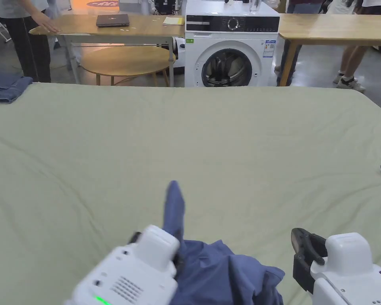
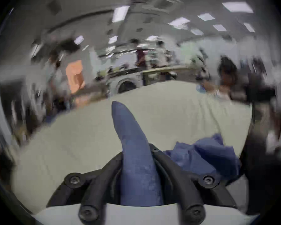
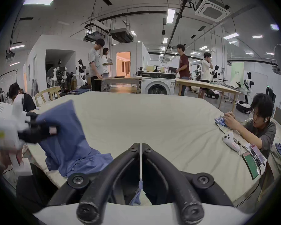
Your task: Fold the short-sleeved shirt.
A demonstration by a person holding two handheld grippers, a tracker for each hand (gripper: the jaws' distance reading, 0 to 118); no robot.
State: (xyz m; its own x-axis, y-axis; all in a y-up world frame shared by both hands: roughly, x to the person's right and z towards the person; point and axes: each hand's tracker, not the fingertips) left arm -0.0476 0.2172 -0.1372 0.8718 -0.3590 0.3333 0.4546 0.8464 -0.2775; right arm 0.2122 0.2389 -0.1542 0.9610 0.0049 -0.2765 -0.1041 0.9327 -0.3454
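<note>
Here, left tool (image 2: 139, 155) raised, pinching blue shirt (image 2: 131, 139), right tool (image 3: 141, 147) level, pressed together, perhaps nipping cloth.

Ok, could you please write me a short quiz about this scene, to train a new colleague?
1. True or false: the left hand-held gripper is shut on the crumpled blue short-sleeved shirt.
2. The shirt lies on: A) a wooden table; B) a pale green sheet; C) the floor.
3. Name the white front-loading appliance beyond the sheet's far edge.

Key: 1 true; 2 B; 3 washing machine.
</note>
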